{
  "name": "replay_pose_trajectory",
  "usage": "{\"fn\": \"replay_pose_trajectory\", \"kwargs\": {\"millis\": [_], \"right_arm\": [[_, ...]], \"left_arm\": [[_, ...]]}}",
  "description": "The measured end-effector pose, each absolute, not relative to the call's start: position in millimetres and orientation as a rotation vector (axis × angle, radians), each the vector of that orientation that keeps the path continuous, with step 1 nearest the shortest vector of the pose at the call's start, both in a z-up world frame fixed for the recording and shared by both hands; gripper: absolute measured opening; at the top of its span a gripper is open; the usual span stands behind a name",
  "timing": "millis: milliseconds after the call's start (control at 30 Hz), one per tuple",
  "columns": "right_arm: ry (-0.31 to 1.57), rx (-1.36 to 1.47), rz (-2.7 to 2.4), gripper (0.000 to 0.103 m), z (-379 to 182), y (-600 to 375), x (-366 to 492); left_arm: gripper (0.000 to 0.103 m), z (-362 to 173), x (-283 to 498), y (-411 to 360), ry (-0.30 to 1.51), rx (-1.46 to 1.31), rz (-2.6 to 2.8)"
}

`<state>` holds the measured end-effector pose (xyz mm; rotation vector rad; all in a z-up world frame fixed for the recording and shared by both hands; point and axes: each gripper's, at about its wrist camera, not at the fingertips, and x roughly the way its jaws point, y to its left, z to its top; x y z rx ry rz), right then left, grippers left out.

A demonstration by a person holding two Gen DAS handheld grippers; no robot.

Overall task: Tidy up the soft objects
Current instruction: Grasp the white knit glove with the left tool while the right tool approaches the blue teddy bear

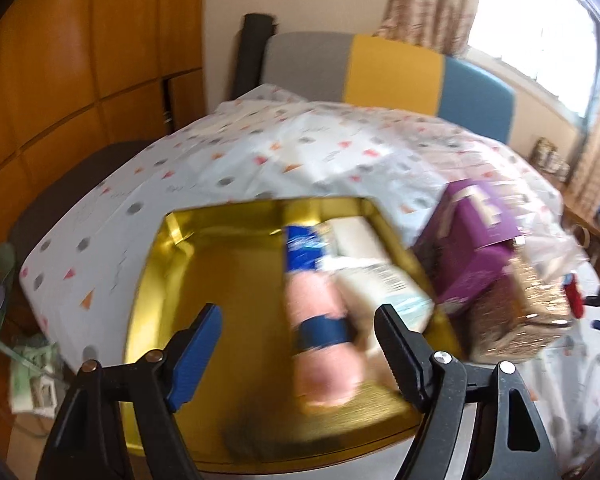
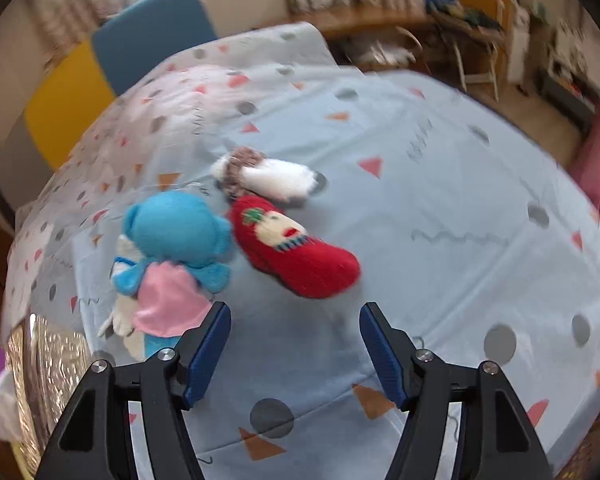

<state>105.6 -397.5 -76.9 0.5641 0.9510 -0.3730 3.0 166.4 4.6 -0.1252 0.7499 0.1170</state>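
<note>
A gold tray (image 1: 180,264) lies on the patterned bedspread (image 1: 228,152). In it are a blurred pink soft toy with a dark blue band (image 1: 324,320), a blue packet (image 1: 302,250) and white packets (image 1: 374,276). My left gripper (image 1: 298,312) hovers over the tray, open, with the pink toy in the gap and touching neither pad. In the right wrist view a blue plush in a pink dress (image 2: 172,256), a red knitted sock (image 2: 296,252) and a white-and-brown plush (image 2: 268,178) lie close together on the bedspread. My right gripper (image 2: 295,308) is open just in front of them, holding nothing.
A purple box (image 1: 468,248) and a glittery gold box (image 1: 528,312) stand right of the tray. The grey, yellow and blue headboard (image 1: 396,70) is behind, with a wooden wardrobe (image 1: 80,60) to the left. A desk and chairs (image 2: 440,36) stand beyond the bed.
</note>
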Motion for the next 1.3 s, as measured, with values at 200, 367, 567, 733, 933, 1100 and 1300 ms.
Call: {"fn": "replay_pose_trajectory", "kwargs": {"millis": [200, 367, 567, 733, 933, 1100, 1300], "right_arm": [[1.023, 0.588, -0.345, 0.068, -89.4, -395.3, 105.4], [1.012, 0.606, -0.350, 0.068, -86.6, -397.1, 102.1], [1.030, 0.698, -0.347, 0.068, -92.9, -406.7, 100.9], [1.013, 0.721, -0.325, 0.068, -90.0, -406.0, 99.5], [0.996, 0.771, -0.299, 0.068, -88.3, -409.9, 98.9], [0.980, 0.790, -0.272, 0.068, -85.2, -409.4, 99.2], [0.972, 0.819, -0.232, 0.068, -83.8, -408.1, 100.1]], "left_arm": [[0.065, 35.9, 23.4, 112.5, 0.736, -0.063, -0.070], [0.065, 73.2, 48.2, 56.7, 0.715, -0.045, -0.248], [0.065, 101.2, 96.9, -22.3, 0.798, -0.086, -0.437], [0.065, 93.6, 139.6, -91.6, 0.925, -0.102, -0.503], [0.050, 64.2, 177.3, -164.3, 1.045, -0.035, -0.495], [0.034, 14.8, 217.2, -197.4, 1.179, 0.019, -0.422], [0.034, -32.2, 252.3, -218.2, 1.249, 0.064, -0.337]]}}
